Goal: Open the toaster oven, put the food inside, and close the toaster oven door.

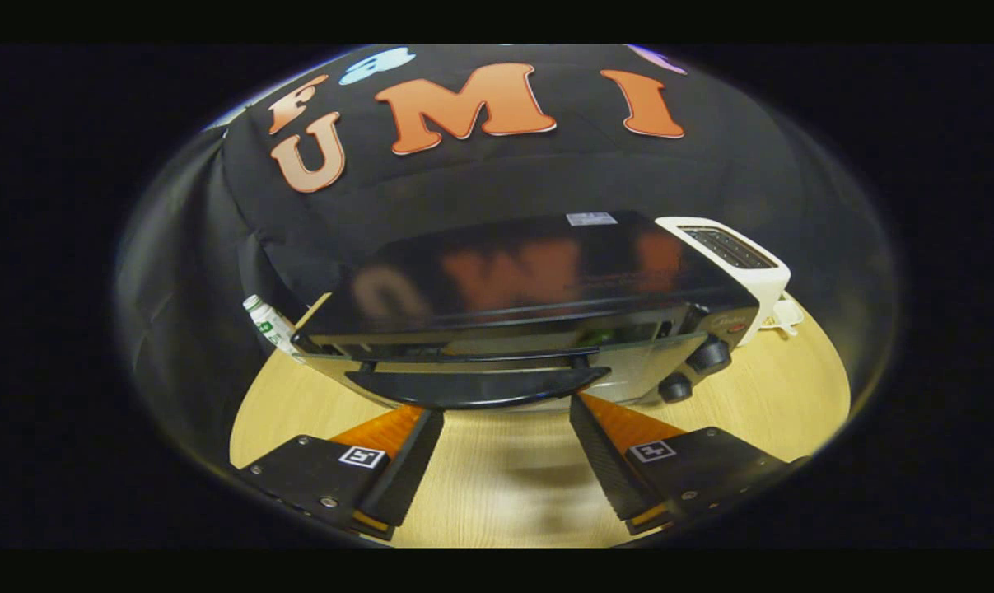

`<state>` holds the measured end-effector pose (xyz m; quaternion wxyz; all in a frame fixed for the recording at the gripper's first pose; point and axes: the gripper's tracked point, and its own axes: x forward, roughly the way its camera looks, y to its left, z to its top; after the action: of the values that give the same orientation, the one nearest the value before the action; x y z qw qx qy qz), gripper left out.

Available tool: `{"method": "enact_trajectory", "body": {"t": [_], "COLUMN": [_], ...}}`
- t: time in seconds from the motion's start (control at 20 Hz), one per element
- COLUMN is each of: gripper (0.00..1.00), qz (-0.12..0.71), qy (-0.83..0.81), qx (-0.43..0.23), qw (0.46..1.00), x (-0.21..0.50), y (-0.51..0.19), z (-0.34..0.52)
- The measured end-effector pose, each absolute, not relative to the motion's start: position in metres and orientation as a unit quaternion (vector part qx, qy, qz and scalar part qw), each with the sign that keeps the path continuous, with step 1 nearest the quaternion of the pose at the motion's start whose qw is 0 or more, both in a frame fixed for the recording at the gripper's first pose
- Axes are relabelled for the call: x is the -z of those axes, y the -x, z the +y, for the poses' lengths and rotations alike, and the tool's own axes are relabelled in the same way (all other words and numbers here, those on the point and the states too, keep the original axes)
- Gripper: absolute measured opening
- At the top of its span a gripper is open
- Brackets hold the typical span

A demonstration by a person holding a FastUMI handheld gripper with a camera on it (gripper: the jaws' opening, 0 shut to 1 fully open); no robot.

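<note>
The black toaster oven point(538, 272) stands on the wooden table point(777, 395), close in front of me. Its glass door point(628, 366) looks tilted a little outward at the top, with a narrow gap under the oven's top edge. A small green thing point(599, 336) shows through that gap; I cannot tell what it is. The curved black door handle point(476, 385) lies just ahead of and above my fingertips. My gripper point(503, 409) is open, one finger point(410, 449) under each end of the handle, with nothing between them.
Two black knobs point(708, 356) sit on the oven's right front. A white slot toaster point(739, 259) stands behind the oven to the right. A white bottle with a green label point(270, 325) stands at the oven's left. Bare wood lies under my fingers.
</note>
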<state>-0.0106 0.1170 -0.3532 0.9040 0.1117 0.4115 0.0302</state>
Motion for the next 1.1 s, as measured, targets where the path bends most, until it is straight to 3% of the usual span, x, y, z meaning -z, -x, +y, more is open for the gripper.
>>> {"method": "enact_trajectory", "body": {"t": [0.4,1.1], "gripper": [0.92,0.95], "qz": [0.400,0.146], "qy": [-0.087,-0.055], "qx": [-0.048,-0.080], "qw": [0.911,0.985], "x": [0.332,0.116], "y": [0.022,-0.012], "z": [0.115,0.076]}}
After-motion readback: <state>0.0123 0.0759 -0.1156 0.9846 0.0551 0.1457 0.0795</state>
